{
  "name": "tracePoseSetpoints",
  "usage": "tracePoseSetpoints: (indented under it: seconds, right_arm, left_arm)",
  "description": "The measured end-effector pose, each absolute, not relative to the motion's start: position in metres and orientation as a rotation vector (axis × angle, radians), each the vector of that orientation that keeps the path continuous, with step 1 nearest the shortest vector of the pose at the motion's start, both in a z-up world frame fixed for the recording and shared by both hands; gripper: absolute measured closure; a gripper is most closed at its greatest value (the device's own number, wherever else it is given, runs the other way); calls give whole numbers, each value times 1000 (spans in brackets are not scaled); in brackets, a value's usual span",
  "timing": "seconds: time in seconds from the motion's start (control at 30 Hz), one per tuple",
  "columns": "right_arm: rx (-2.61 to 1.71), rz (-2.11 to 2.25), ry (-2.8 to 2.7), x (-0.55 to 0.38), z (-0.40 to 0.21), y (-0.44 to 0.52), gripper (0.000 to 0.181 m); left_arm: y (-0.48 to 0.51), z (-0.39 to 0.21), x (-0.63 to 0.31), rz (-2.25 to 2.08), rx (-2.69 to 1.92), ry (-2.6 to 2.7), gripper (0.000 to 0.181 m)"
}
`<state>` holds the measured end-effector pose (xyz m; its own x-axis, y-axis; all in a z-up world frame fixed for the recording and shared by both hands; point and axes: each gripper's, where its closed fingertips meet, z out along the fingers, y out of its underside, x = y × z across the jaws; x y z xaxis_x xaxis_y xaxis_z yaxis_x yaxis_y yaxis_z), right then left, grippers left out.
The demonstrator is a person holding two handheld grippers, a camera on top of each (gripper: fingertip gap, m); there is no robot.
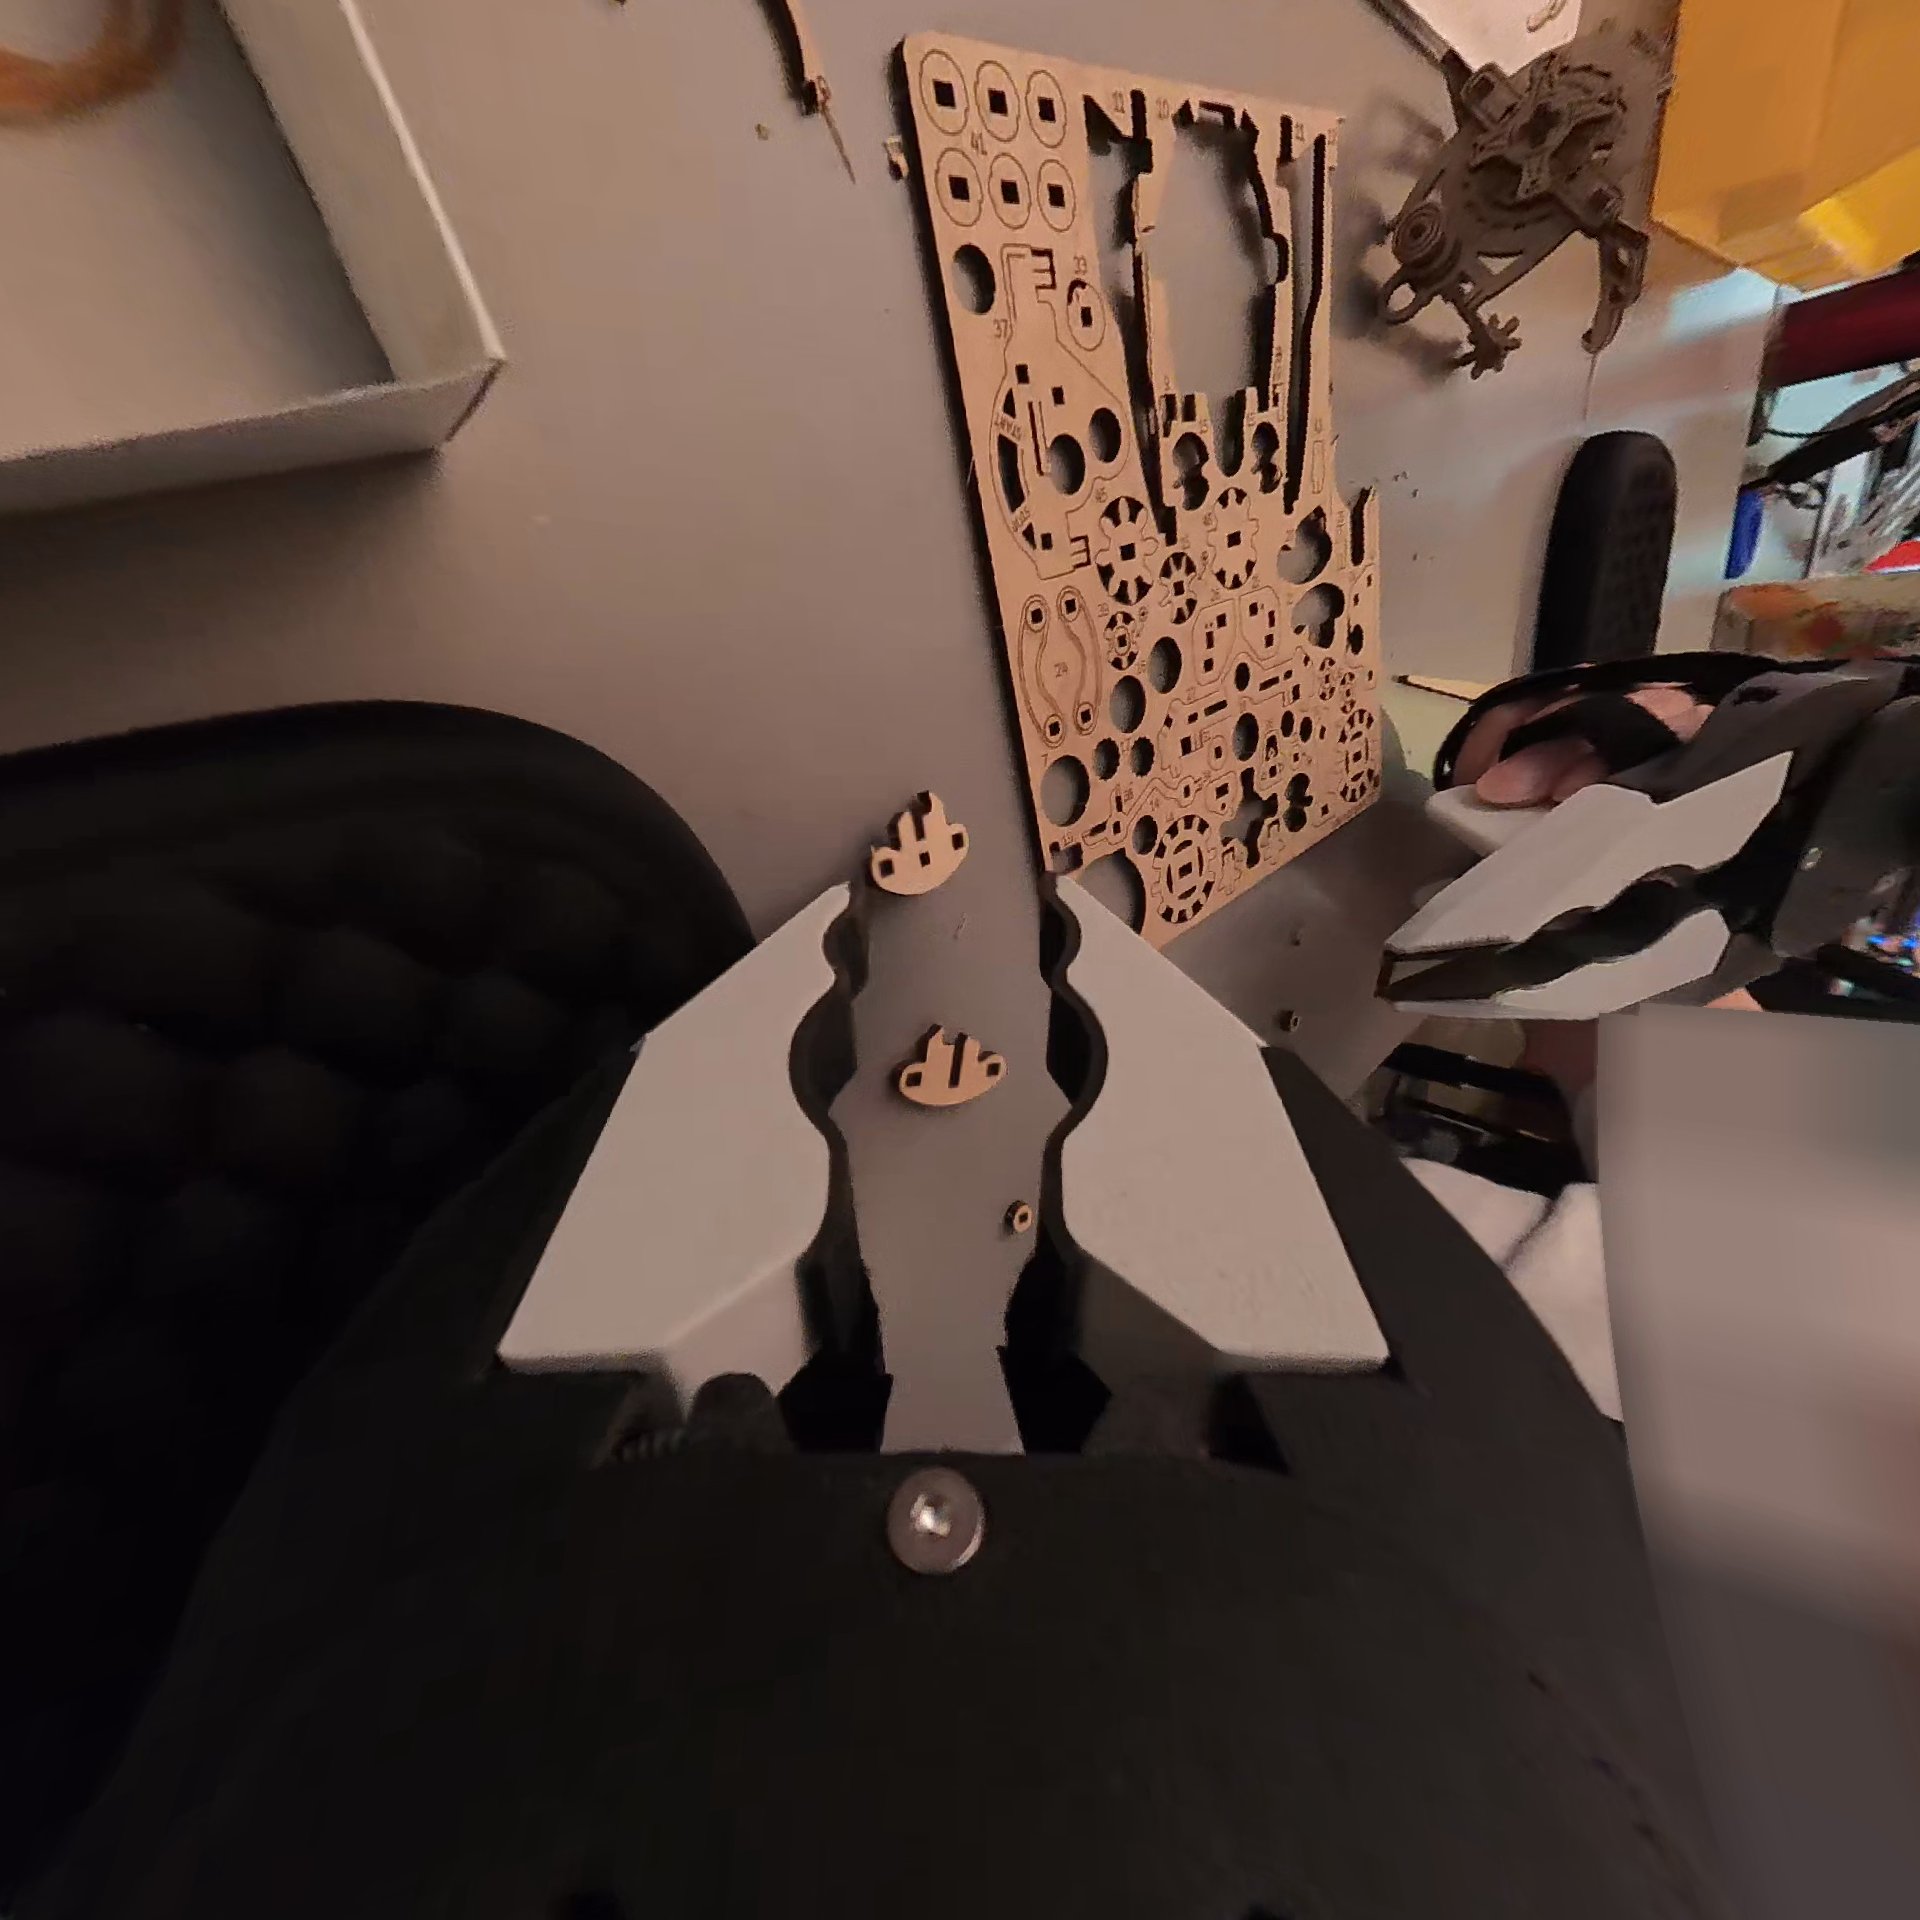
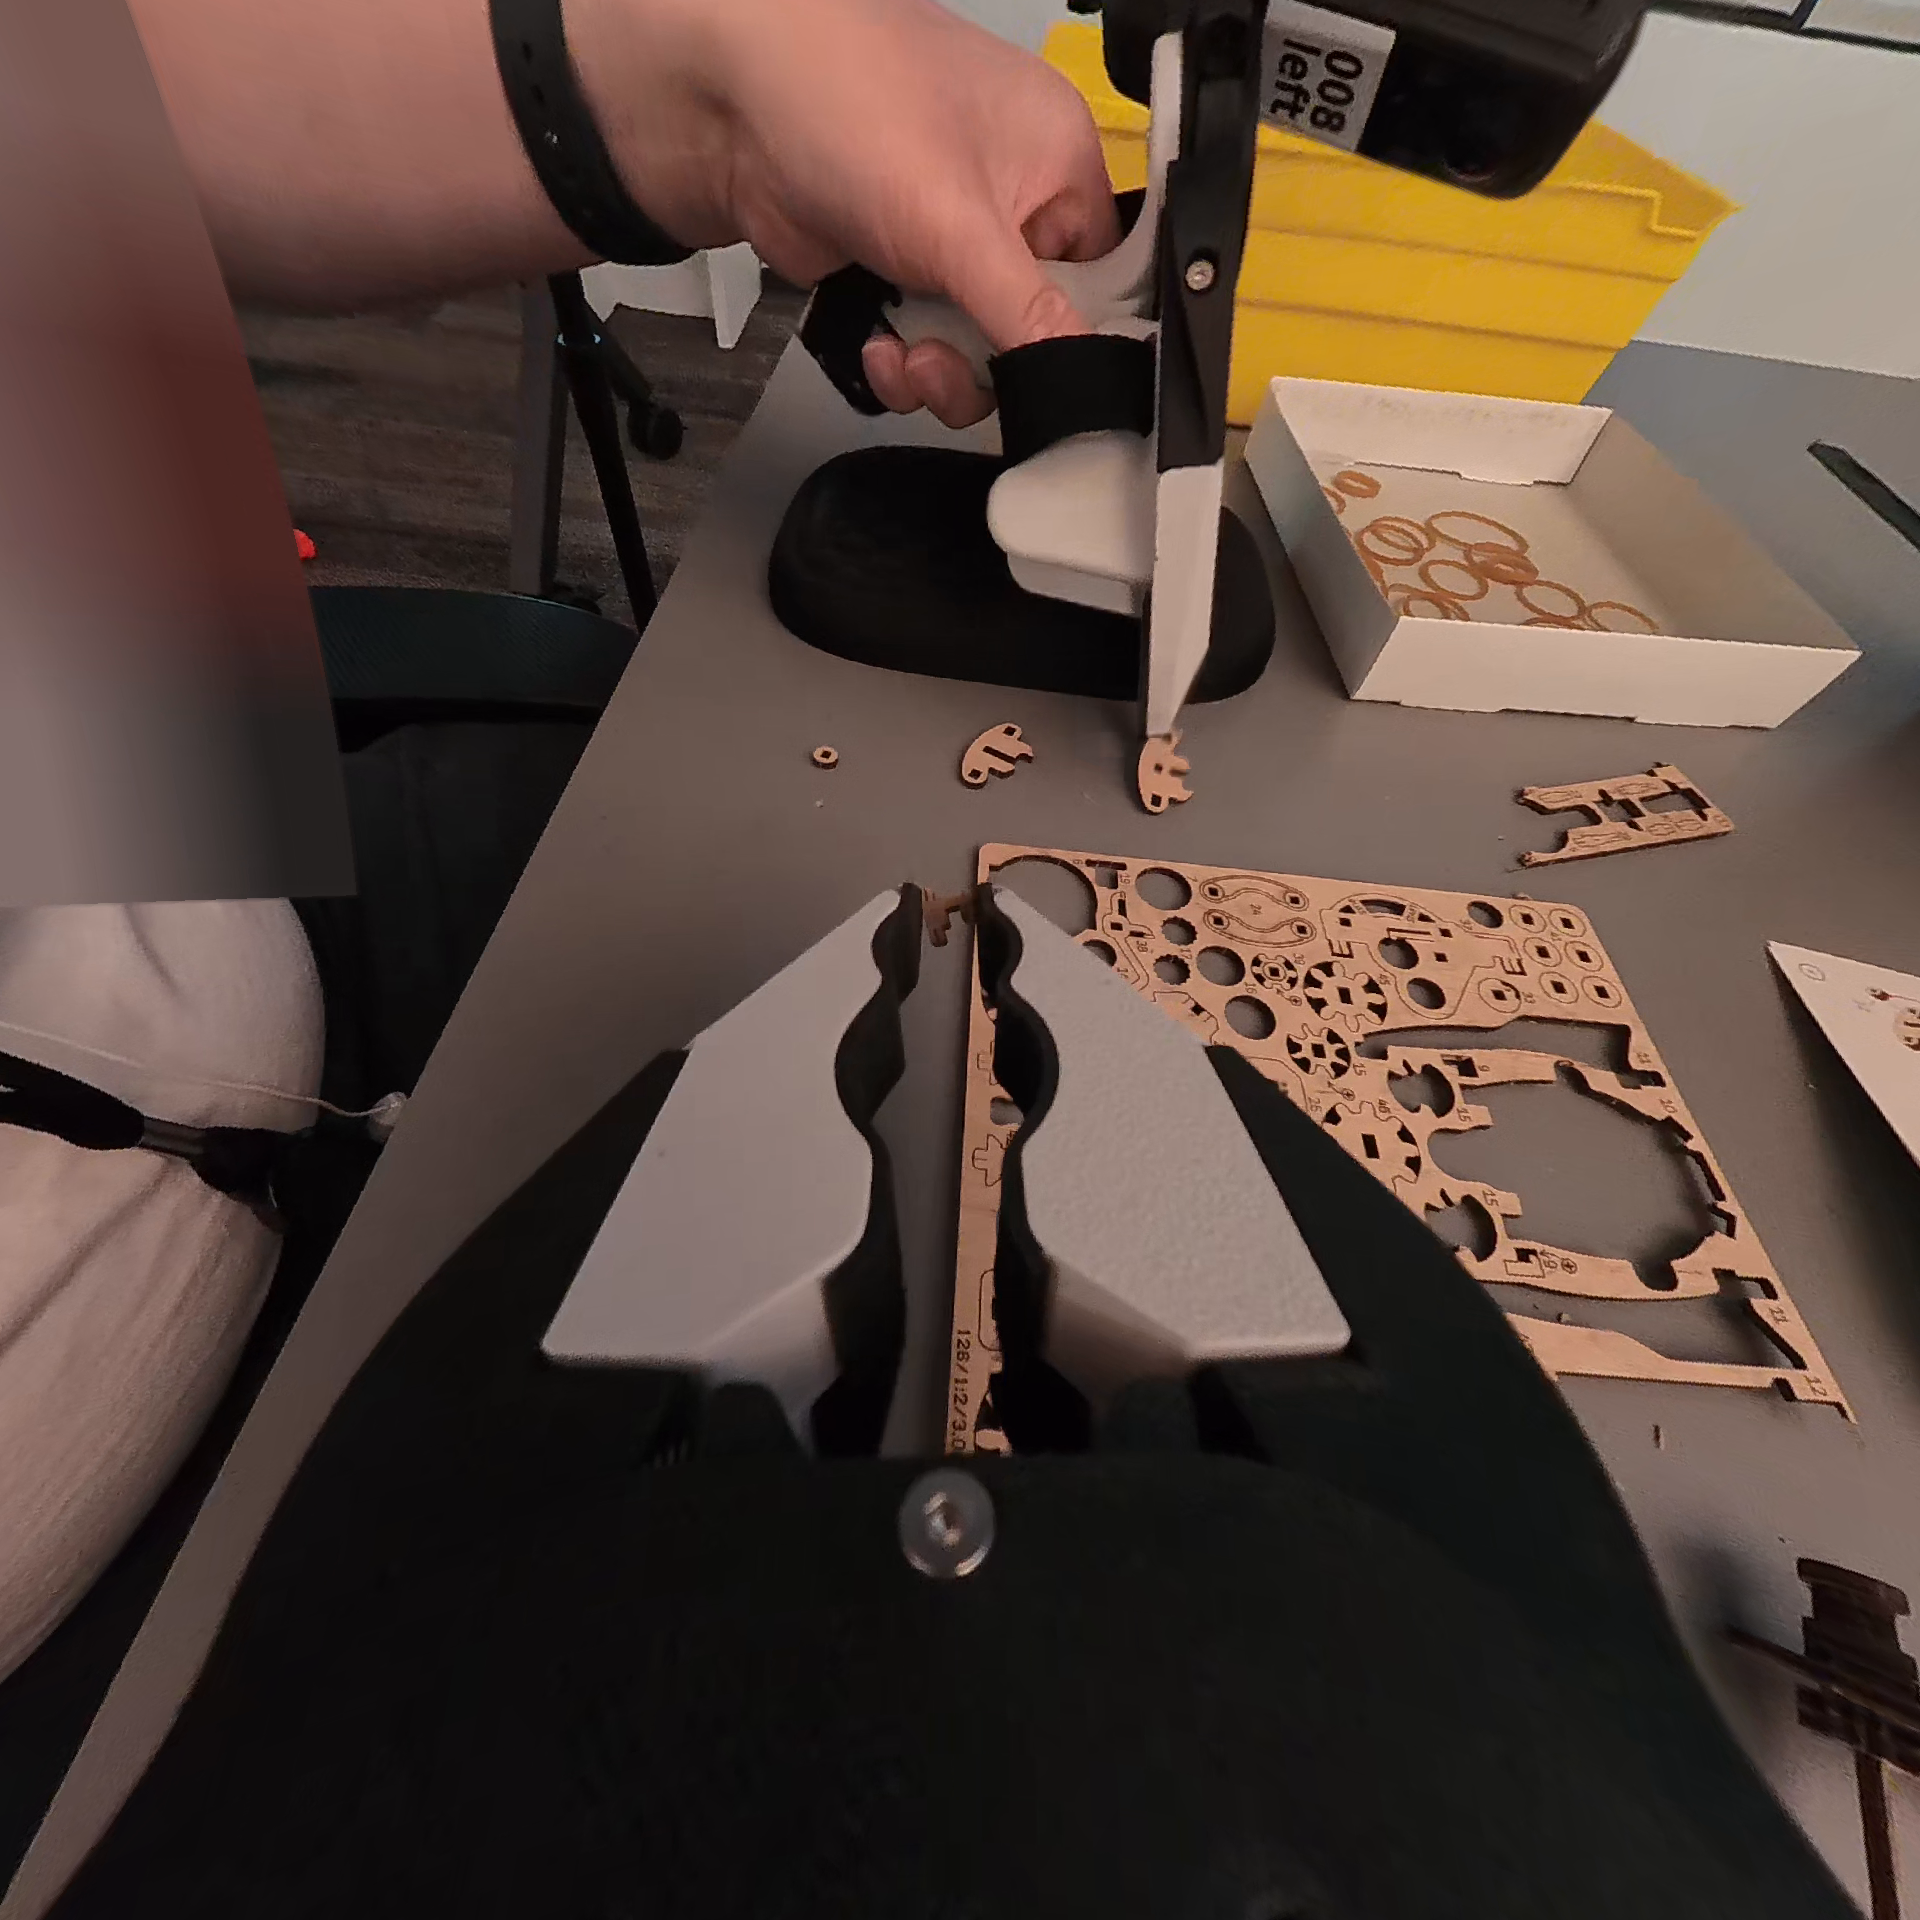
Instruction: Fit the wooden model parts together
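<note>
Plywood sheet [image 2: 1351, 1101], laser-cut and partly emptied of its pieces, serves as our landmark; it lies flat on the grey table [image 2: 727, 831].

We hold the right gripper [image 2: 948, 906] at the sheet's near corner. Its jaws are nearly pressed together and pinch a small wooden part [image 2: 948, 914] at the very tips, just off the sheet's edge.

We hold the left gripper [image 1: 951, 894] beyond the sheet, pointing steeply down at the table. Its jaws stand spread with a clear gap. One small notched piece [image 1: 917, 858] lies at its left fingertip; in the right wrist view the tip appears to touch this piece [image 2: 1164, 771], though we cannot confirm contact. A second notched piece [image 1: 951, 1066] lies flat between the jaws, gripped by neither. A tiny wooden ring [image 2: 825, 756] sits further along, apart from both.

Past the sheet we note a white box [image 2: 1538, 675] holding rubber bands [image 2: 1475, 571], a black pad [image 2: 883, 582], and a yellow bin [image 2: 1455, 260]. A dark, partly assembled model [image 1: 1517, 197] rests off the sheet's far end.
</note>
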<state>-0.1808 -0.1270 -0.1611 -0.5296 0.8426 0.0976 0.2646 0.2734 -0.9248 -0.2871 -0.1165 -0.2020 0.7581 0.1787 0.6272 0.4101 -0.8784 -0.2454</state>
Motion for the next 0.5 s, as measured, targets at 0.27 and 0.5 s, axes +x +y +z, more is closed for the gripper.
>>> tracePoseSetpoints:
  seconds: [0.27,0.5]
  right_arm:
    - [-825,1315,-1777,-179,-126,-134,173]
    - [-615,1314,-1636,-174,-90,-149,173]
  left_arm:
    - [-123,-130,-279,-738,-2142,-258,158]
    - [-152,-84,-186,-1266,-1676,3,169]
